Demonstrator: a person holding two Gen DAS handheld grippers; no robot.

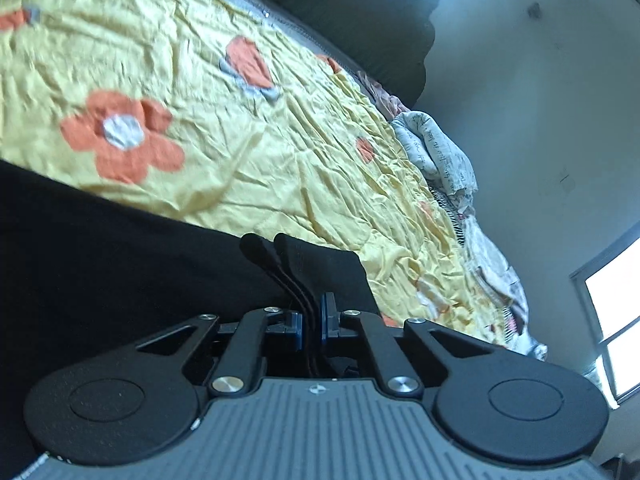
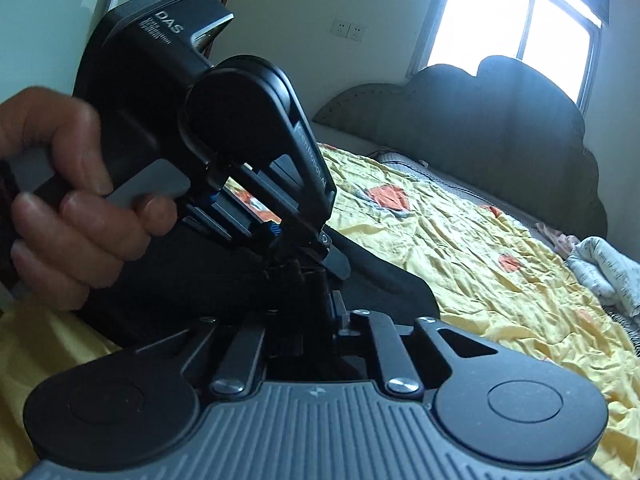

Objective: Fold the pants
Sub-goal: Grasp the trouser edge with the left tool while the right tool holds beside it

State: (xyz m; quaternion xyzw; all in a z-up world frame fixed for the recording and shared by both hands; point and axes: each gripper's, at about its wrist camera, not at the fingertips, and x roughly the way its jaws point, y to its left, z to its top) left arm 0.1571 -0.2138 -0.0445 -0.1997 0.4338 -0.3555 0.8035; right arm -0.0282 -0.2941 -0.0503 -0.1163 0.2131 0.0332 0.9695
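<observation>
The black pants (image 1: 100, 264) lie on the yellow flowered bedsheet (image 1: 240, 128), filling the lower left of the left wrist view. My left gripper (image 1: 314, 312) is shut on a bunched edge of the pants, several layers pinched between its blue pads. In the right wrist view the pants (image 2: 384, 276) show as a dark mass ahead. My right gripper (image 2: 320, 304) is shut on the pants fabric right beside the left gripper's body (image 2: 240, 128), which a hand (image 2: 60, 196) holds. The right fingertips are hidden in dark cloth.
A dark padded headboard (image 2: 480, 128) stands at the bed's far end. A pile of patterned clothes (image 1: 444, 156) lies along the bed's edge by the wall, also in the right wrist view (image 2: 604, 264). Windows (image 2: 512, 28) are bright behind.
</observation>
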